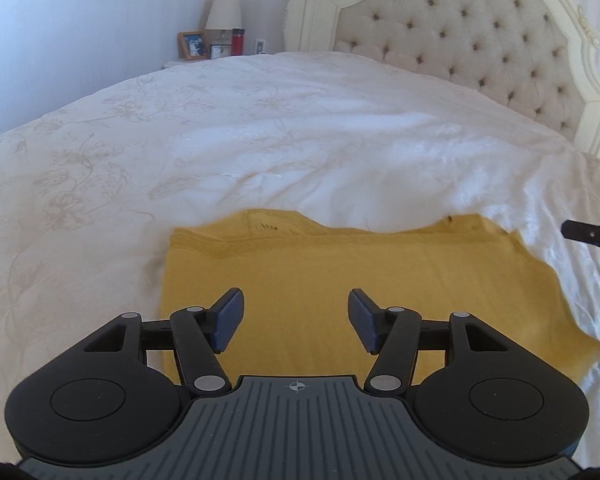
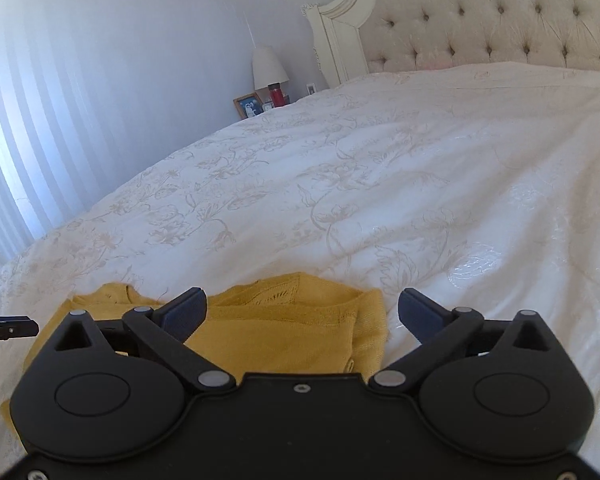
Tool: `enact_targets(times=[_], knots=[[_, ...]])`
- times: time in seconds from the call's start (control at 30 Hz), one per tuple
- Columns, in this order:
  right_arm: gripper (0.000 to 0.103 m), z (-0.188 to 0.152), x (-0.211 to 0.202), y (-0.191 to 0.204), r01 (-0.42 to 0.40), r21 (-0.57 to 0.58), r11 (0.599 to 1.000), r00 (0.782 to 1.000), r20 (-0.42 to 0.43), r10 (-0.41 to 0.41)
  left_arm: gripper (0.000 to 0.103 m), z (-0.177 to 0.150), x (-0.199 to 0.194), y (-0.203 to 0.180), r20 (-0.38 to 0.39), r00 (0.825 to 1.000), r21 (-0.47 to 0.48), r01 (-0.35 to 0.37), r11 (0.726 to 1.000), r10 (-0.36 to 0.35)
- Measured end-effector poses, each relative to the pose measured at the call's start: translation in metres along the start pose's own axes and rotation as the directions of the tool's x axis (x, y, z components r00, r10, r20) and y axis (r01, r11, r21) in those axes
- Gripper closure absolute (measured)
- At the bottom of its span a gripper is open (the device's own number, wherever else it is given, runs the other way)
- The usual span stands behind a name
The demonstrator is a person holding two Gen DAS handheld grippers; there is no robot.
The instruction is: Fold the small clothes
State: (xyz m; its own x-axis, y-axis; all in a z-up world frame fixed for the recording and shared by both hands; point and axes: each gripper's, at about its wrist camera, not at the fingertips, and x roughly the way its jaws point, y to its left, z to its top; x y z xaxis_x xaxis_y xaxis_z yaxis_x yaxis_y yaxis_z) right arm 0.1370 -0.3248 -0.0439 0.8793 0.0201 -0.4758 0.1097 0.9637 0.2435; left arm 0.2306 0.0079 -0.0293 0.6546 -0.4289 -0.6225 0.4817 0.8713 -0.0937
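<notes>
A yellow knitted garment (image 1: 364,280) lay on a white bedspread (image 1: 260,132) with a pale floral pattern, near the front edge of the bed and already folded into a rough rectangle, with a ribbed band running across its far side. The left gripper (image 1: 296,318) hovered over the garment's near half, its two dark fingers spread wide apart and holding nothing. The right gripper (image 2: 302,314) was likewise spread wide and empty, positioned over the garment's right edge, so that its left finger (image 2: 186,312) sat over the yellow knit (image 2: 284,332) and its right finger over bare bedspread. Beyond the bed stood a cream tufted headboard (image 1: 460,32), and a lamp (image 1: 224,10), a framed photo (image 1: 193,45) and a red bottle (image 1: 238,41) stood together beside it.
</notes>
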Motion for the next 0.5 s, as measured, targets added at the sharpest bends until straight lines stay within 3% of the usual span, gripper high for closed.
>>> enact_targets(times=[0.23, 0.4, 0.5], knots=[[0.001, -0.039, -0.01, 0.057, 0.026, -0.2, 0.979, 0.993, -0.104, -0.048, 0.046, -0.03, 0.005, -0.067, -0.053, 0.998, 0.122, 0.03, 0.992, -0.024], [0.001, -0.07, -0.007, 0.064, 0.059, -0.256, 0.965, 0.975, -0.194, -0.112, 0.046, -0.058, 0.018, -0.092, -0.142, 0.99, 0.184, 0.009, 0.983, 0.017], [0.001, -0.091, -0.013, 0.063, 0.072, -0.285, 0.956, 0.958, -0.248, -0.146, 0.042, -0.073, 0.014, -0.098, -0.137, 0.99, 0.206, -0.005, 0.979, 0.034]])
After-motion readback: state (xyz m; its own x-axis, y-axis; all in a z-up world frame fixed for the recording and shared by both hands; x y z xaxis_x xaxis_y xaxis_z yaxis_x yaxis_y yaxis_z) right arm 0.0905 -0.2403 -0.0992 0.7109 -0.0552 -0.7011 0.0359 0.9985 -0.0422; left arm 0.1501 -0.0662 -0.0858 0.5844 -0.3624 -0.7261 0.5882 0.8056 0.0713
